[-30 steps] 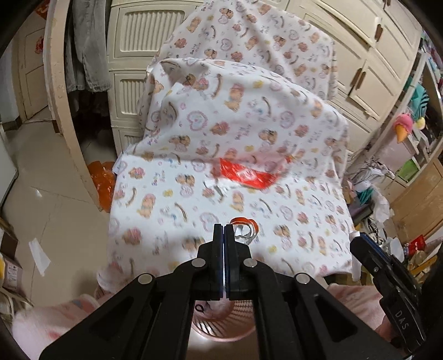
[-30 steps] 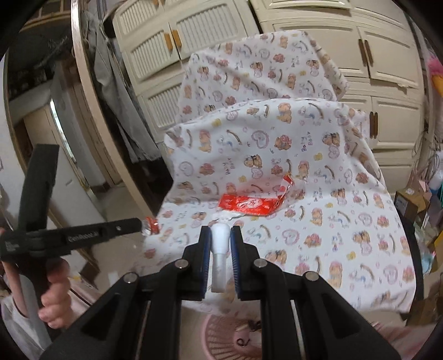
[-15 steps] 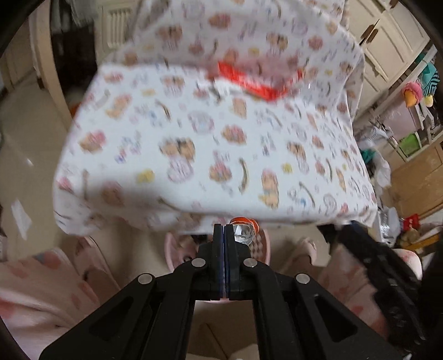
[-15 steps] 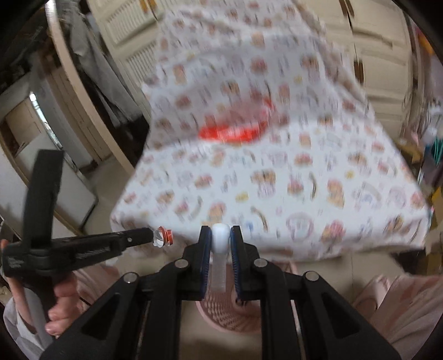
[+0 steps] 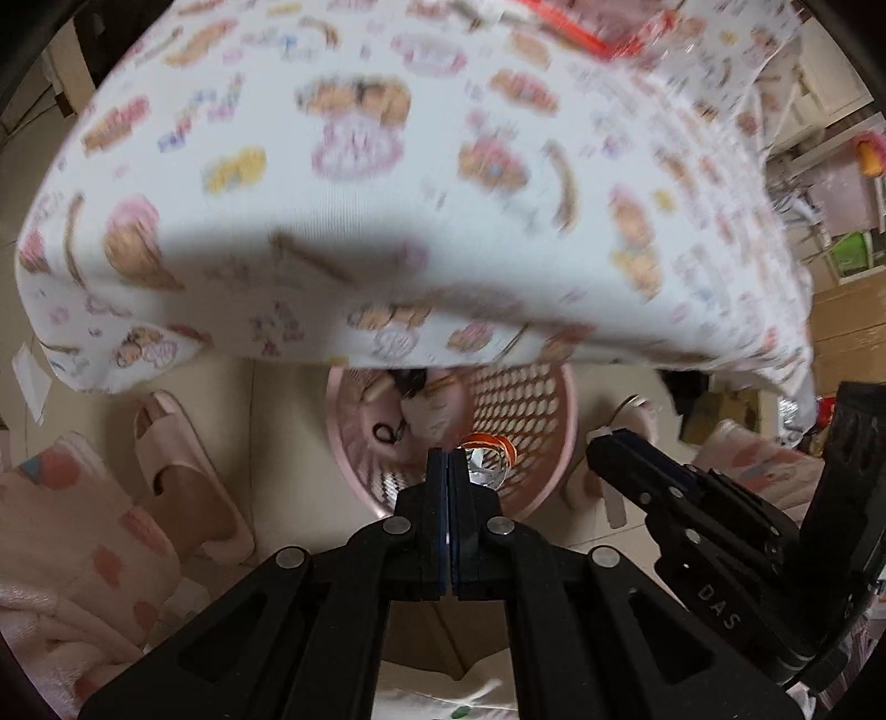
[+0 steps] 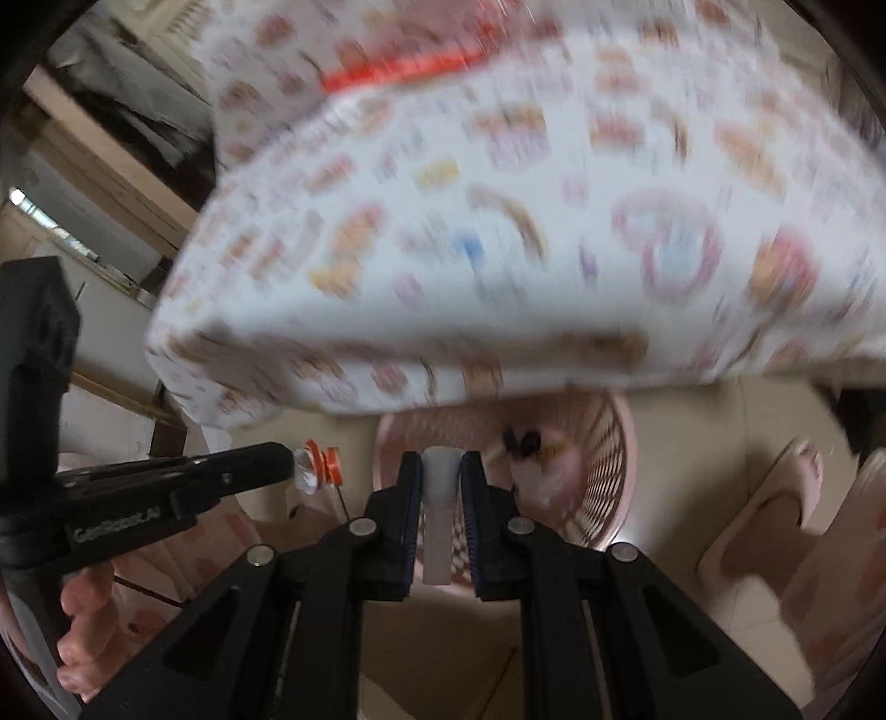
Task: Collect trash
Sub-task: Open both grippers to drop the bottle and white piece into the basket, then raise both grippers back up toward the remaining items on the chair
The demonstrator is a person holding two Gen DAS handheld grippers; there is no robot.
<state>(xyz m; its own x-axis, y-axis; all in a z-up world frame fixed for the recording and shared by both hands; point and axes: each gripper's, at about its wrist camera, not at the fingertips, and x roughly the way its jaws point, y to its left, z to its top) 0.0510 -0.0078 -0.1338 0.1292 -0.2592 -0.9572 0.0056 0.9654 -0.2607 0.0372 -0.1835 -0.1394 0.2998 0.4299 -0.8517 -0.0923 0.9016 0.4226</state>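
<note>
Now both loads hang over the pink mesh basket (image 5: 545, 399) below the cloth-covered bench's edge: left gripper (image 5: 448, 462) pinches crinkled foil wrapper (image 5: 487, 457), right gripper (image 6: 440, 471) clamps white tube (image 6: 440, 487), awaiting release.

We see the cloth-covered table (image 5: 387, 183) filling the upper frame, wrapper (image 5: 576, 27) on it at top right. Basket (image 5: 531, 399) sits on floor below its edge, centre; slipper (image 5: 183, 476) lower left, another slipper (image 6: 775, 509) at right.

Pink basket (image 5: 545, 437), cartoon-print white cloth (image 5: 387, 166), red wrapper (image 6: 398, 69)
</note>
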